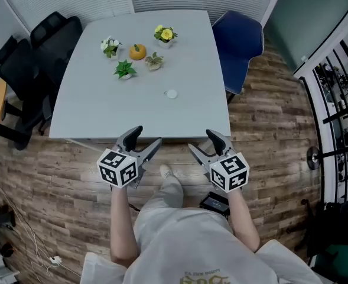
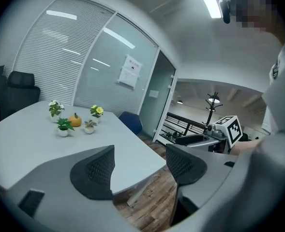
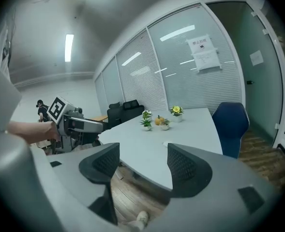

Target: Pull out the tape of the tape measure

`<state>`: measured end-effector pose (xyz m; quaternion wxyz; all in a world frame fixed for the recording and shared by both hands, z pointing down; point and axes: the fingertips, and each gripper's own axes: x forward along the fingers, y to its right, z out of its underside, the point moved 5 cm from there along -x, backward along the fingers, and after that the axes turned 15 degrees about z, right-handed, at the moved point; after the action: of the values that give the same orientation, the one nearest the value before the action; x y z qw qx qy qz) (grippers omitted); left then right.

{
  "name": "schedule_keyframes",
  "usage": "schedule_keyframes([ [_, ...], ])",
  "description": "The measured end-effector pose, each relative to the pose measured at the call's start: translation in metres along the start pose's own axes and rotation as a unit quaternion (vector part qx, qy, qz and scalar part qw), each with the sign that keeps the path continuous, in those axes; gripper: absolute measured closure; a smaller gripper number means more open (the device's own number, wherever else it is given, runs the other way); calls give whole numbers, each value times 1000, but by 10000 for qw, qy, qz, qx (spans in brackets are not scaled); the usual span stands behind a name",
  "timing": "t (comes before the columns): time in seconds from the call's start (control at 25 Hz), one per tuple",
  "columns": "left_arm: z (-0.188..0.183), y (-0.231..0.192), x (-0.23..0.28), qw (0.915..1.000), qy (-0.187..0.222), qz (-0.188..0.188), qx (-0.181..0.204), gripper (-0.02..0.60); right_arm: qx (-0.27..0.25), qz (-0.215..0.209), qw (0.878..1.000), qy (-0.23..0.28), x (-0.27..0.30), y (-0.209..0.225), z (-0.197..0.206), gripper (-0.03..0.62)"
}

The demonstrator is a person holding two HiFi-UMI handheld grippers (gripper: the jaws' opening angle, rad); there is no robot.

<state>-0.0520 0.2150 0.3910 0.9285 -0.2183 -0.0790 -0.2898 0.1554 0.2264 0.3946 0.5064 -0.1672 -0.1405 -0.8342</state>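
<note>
A small round white object (image 1: 171, 93), which looks like the tape measure, lies on the grey table (image 1: 91, 105) towards its near right part. Both grippers hover off the table, just short of its near edge and above the wooden floor. My left gripper (image 1: 147, 139) stands open and empty; in the left gripper view its jaws (image 2: 140, 166) frame the table's corner. My right gripper (image 1: 202, 142) is also open with nothing between its fingers, and its own view shows the gripper (image 3: 142, 166) pointing across the table. The tape measure lies ahead of both, beyond their reach.
Three small potted plants (image 1: 124, 70) and an orange pumpkin (image 1: 137, 52) stand at the table's far side. A blue chair (image 1: 240, 40) sits at the right corner, black chairs (image 1: 38, 58) at the left. A railing (image 1: 339, 111) runs along the right.
</note>
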Motion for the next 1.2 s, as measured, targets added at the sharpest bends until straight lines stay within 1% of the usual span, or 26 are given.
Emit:
schedule_keyframes([
  [0.28, -35, -103, 43, 9993, -252, 196, -174, 268, 10, 101, 9995, -285, 97, 27, -34, 283],
  [0.48, -40, -151, 69, 9976, -570, 318, -219, 262, 31, 188, 9984, -530, 146, 41, -42, 278],
  [0.64, -42, -179, 81, 9961, -768, 399, -185, 262, -54, 231, 9974, -685, 175, 43, -43, 276],
  [0.76, -42, -195, 83, 9956, -818, 424, -170, 264, -142, 246, 9968, -748, 190, 43, -45, 278],
  [1.2, -35, -219, 86, 9937, -992, 487, -170, 264, -626, 215, 9931, -969, 220, 43, -49, 276],
])
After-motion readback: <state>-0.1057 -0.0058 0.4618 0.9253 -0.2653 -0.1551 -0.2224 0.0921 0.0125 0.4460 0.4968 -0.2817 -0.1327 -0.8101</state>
